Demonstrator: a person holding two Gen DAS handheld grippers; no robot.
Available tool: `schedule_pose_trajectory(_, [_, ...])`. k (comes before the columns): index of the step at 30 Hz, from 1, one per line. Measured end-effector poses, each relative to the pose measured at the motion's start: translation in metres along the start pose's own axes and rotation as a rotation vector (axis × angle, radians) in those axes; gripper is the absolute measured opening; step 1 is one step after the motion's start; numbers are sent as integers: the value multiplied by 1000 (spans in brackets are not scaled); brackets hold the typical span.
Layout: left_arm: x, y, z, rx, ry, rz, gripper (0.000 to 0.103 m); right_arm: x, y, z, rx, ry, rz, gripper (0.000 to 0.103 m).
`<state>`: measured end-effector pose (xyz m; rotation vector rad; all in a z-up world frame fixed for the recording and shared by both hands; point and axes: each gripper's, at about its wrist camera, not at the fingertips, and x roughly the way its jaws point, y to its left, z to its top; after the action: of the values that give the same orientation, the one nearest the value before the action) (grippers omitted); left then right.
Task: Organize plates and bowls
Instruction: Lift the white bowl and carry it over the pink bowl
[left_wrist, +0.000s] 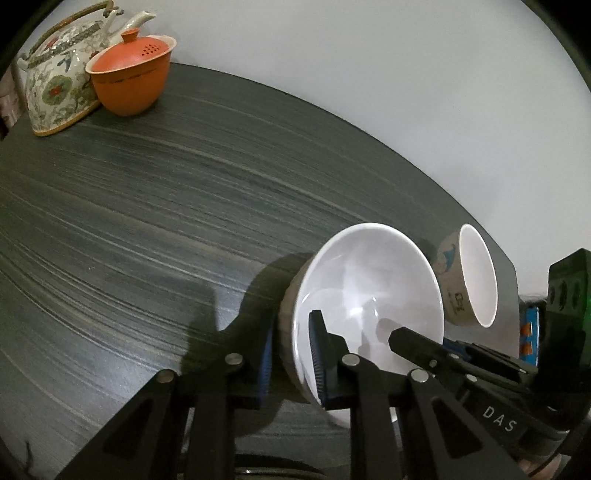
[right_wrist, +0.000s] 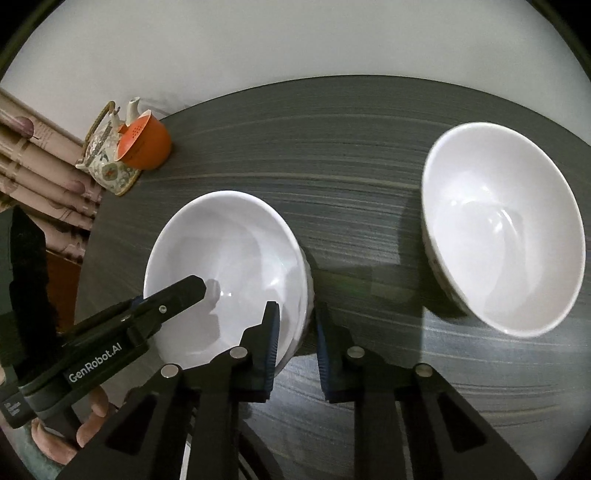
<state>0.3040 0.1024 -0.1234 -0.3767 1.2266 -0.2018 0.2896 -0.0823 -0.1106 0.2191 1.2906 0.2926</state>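
1. Clamped jaws on both sides: left gripper (left_wrist: 291, 321) pinching the left rim of the bowl (left_wrist: 369, 288), one pad inside and one against the ribbed outer wall.
2. Same on the right gripper (right_wrist: 295, 310), gripping the opposite, right rim of that bowl, inner pad in the white hollow, outer pad just outside.
3. Seen from the right wrist: a hand (right_wrist: 74, 435) wrapped round the left gripper's handle, at the lower left.
4. Bowl upright on the table (left_wrist: 147, 203), near its left edge and between the two grippers; empty, white inside.
5. Farther right, well apart: a second bowl (right_wrist: 502, 229), also white inside and upright, with a patterned outer wall, near the table's right edge.
6. At the far left corner: a flowered teapot (left_wrist: 55, 85) with a cane handle, and touching it an orange cup (left_wrist: 131, 77) with its lid on.
7. Behind the far edge: a plain pale wall (left_wrist: 369, 74).
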Motion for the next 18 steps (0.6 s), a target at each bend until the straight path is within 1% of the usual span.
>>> schedule_pose_trajectory(5, [-2, -4, -4, 2, 8, -11, 18, -9, -3, -7, 9, -3, -1, 18])
schedule_pose_trajectory(10, [-8, -7, -6, 3, 16, -5, 18, -19, -4, -15, 12, -2, 0, 18])
schedule_pose_trajectory(18, [-30, -36, -20, 38, -3, 12, 18, -44, -4, -32, -1, -30, 7, 18])
